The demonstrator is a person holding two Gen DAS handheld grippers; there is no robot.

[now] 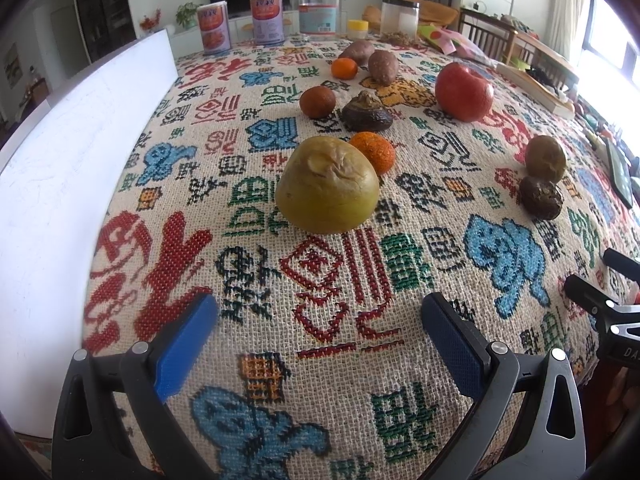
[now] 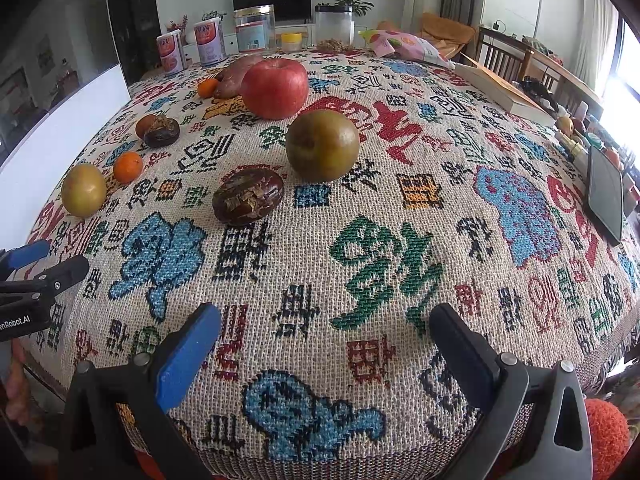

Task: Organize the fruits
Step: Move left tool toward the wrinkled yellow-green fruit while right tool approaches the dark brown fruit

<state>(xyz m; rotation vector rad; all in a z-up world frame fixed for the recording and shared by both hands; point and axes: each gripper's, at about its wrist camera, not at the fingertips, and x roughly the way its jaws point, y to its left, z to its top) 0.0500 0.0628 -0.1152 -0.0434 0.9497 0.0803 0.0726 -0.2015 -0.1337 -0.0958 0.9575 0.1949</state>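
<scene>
Left hand-held gripper spread wide, holding nothing; right hand-held gripper same, both hovering over the near edge of the bench. Looks like nothing sorted yet: fruit lies scattered on the cloth. Nearest left: wrinkled green pear. Right view alone shows the phone and snack bag; left view shows more of the white board.

Left gripper fingers spread, right gripper likewise
</scene>
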